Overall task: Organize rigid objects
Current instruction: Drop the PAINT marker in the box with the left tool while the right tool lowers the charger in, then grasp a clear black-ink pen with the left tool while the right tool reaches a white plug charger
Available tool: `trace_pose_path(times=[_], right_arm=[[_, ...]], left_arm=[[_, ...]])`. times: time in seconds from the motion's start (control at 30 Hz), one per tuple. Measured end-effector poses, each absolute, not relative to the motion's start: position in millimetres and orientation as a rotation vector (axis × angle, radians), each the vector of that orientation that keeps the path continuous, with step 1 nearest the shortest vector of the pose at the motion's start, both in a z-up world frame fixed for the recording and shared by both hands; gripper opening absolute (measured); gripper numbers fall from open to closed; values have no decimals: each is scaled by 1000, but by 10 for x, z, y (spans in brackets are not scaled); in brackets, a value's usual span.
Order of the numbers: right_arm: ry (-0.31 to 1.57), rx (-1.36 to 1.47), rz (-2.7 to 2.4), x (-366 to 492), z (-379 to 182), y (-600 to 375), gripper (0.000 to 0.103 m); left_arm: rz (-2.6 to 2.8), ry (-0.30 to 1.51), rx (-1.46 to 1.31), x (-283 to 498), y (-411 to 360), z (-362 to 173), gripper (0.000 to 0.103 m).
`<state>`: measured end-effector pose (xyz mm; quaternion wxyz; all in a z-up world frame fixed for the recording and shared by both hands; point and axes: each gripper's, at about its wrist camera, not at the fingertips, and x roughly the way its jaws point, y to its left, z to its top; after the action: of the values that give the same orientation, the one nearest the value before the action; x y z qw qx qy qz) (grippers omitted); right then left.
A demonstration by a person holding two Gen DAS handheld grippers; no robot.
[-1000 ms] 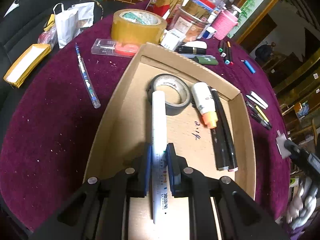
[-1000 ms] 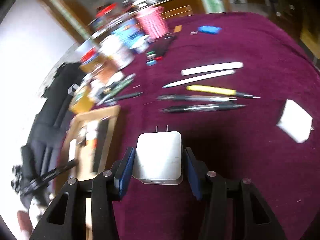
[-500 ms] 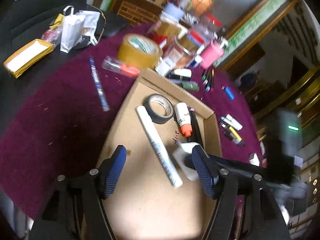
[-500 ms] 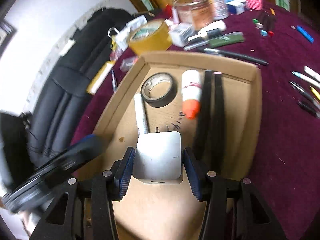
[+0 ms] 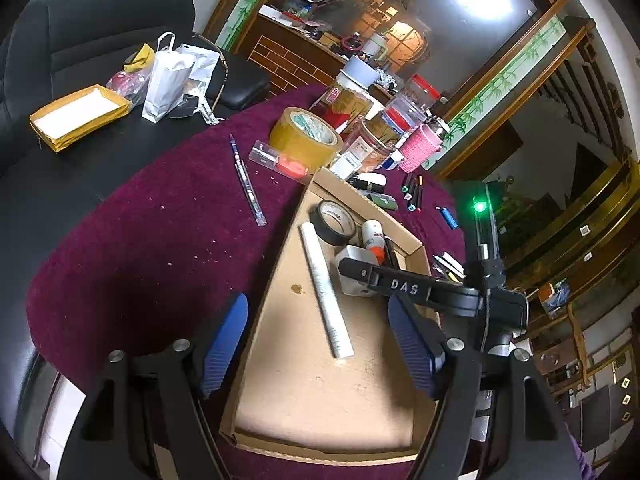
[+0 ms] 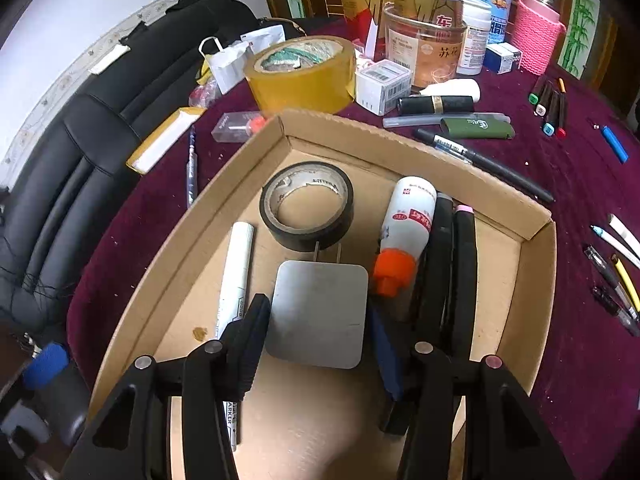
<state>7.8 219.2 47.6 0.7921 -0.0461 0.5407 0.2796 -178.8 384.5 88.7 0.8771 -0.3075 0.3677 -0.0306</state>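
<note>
**Charger set in cardboard tray, both claws spread**

Right claw [image 6: 318,344] sits low inside the cardboard tray [image 6: 536,280], its fingers [image 6: 250,344] spread either side of the white wall charger [image 6: 318,314]. There's a gap on both sides; can't tell for sure whether the left pad grazes it. Charger lies flat on the tray floor, prongs pointing at the black tape roll [image 6: 307,205] just beyond, prong tips near or touching the roll. White marker [image 6: 236,276] lies just left of the charger, partly under the left finger. Right of the charger: glue bottle [image 6: 408,224] with its orange cap toward the camera, then two black markers [image 6: 464,264] side by side along the right wall.

Left claw [image 5: 318,346] is wide apart and holds nothing, hovering above the tray's near end [image 5: 320,446]; the white marker [image 5: 326,292] lies diagonally ahead, charger [image 5: 352,276] beyond it under the right claw's arm.

Past the tray on the maroon tabletop [image 6: 580,380]: brown packing tape roll [image 6: 302,74], small white box [image 6: 383,86], green lighter [image 6: 478,128], black pen [image 6: 484,164], cluster of jars and a pink knitted cup sleeve [image 6: 536,42]. Loose pens [image 6: 616,268] at right. Black sofa [image 6: 80,152] behind left.
</note>
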Motion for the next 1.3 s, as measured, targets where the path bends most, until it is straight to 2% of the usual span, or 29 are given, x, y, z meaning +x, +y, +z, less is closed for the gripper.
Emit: trace_pose_path(times=[0.1, 0.3, 0.53, 0.87, 1.1, 1.2, 1.3], right_arm=[[1139, -13, 647, 26, 637, 1983, 68], [965, 45, 573, -109, 1011, 1109, 79], [900, 102, 363, -95, 984, -228, 80], [876, 318, 22, 29, 740, -2214, 80], [932, 379, 2, 342, 460, -2604, 80], [1004, 413, 128, 447, 286, -2482, 80], [1015, 324, 253, 373, 259, -2089, 82]], left_arm=[[-67, 785, -651, -1802, 3798, 871, 79], [-104, 812, -676, -1780, 3593, 856, 81], [-154, 789, -663, -1718, 3157, 977, 81], [-362, 868, -479, -1541, 1924, 972, 81], [-362, 936, -408, -1457, 1513, 859, 81], [-353, 943, -390, -1463, 1440, 854, 81], [-336, 939, -371, -1451, 1407, 872, 81]])
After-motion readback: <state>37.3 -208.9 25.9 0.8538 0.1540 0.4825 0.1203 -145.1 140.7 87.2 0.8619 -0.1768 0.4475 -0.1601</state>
